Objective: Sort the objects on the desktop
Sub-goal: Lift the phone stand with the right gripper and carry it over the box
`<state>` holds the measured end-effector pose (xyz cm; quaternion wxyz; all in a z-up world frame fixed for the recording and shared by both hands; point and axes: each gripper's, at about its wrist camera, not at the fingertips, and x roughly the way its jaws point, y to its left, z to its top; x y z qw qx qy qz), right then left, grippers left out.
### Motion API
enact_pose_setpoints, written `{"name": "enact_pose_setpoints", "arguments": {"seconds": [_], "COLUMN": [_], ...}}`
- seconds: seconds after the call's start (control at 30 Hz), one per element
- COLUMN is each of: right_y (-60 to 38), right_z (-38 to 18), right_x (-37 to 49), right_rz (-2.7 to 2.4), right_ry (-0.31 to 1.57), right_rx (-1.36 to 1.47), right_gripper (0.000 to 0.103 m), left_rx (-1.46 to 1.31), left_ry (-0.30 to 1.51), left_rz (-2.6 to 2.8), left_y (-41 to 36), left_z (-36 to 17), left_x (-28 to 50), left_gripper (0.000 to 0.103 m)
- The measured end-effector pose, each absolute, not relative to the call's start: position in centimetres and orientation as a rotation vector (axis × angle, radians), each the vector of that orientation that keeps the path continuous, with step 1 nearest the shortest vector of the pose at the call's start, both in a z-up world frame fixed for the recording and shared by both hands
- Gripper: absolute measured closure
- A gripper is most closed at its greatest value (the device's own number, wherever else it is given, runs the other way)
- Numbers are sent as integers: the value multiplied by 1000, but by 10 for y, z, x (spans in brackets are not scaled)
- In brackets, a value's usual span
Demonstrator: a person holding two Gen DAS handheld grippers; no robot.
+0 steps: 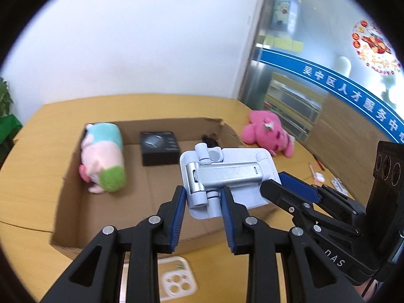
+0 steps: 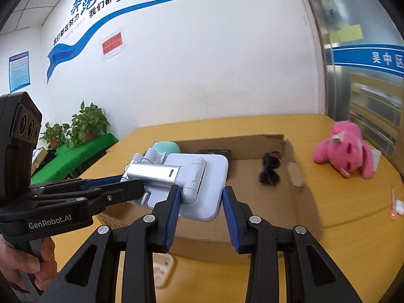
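A white and silver folding phone stand [image 1: 222,174] is held in the air over the near edge of an open cardboard box [image 1: 83,209]. My left gripper [image 1: 202,202] is shut on its hinged end. My right gripper [image 2: 200,202] is shut on its flat base plate [image 2: 204,189]; its fingers show from the side in the left wrist view [image 1: 290,192]. In the box lie a pastel plush toy [image 1: 103,156], a black box [image 1: 159,147] and a black tangled item [image 2: 269,170].
A pink plush toy [image 2: 346,149] lies on the yellow table [image 2: 341,202] right of the box. A clear phone case [image 1: 176,277] lies near the box's front. Small pens and a white item [image 2: 396,204] lie at the right. Potted plants [image 2: 83,123] stand beyond the table's left.
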<state>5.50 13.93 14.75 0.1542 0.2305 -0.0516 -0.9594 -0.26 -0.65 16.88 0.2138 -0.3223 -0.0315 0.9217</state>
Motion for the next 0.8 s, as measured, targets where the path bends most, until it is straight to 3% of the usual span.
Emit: {"name": "enact_pose_setpoints", "arguments": {"seconds": [0.23, 0.47, 0.8], "right_y": [70, 28, 13], "right_z": [119, 49, 16], "right_x": [-14, -71, -101], "right_rz": [-2602, -2457, -2318], "right_ry": [-159, -200, -205], "right_rx": [750, 1013, 1280], "right_gripper": [67, 66, 67], "left_rx": [-1076, -1380, -1534], "left_ry": [-175, -179, 188], "left_rz": [2614, 2572, 2613], "left_y": [-78, -116, -96], "left_z": [148, 80, 63], "left_x": [-52, -98, -104], "left_gripper": [76, 76, 78]}}
